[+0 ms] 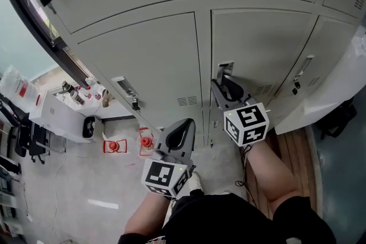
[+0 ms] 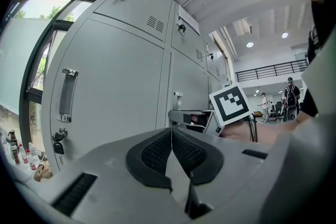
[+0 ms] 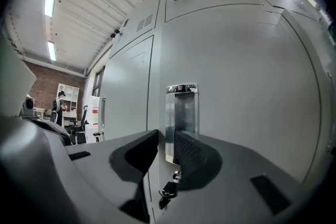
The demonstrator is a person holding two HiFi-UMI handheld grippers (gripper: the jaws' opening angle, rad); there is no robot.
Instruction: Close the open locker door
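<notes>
Grey lockers fill the head view. The lower locker door (image 1: 260,48) in front of me looks flush with its neighbours, and its metal handle (image 1: 225,71) shows large in the right gripper view (image 3: 181,113). My right gripper (image 1: 219,86) points at that handle. In its own view the right gripper (image 3: 166,136) has a narrow gap between its jaws, with the handle's left edge in line with that gap; no pad visibly presses on it. A small padlock (image 3: 167,192) hangs under the handle. My left gripper (image 1: 182,126) hangs lower, away from the doors, and the left gripper (image 2: 170,136) is shut with nothing in it.
The neighbouring lower door (image 1: 143,60) has its own handle and padlock (image 1: 135,104). At the left stand a window frame, a white shelf with bottles (image 1: 80,94) and red items on the floor (image 1: 114,146). A white sheet (image 1: 334,86) hangs at the right.
</notes>
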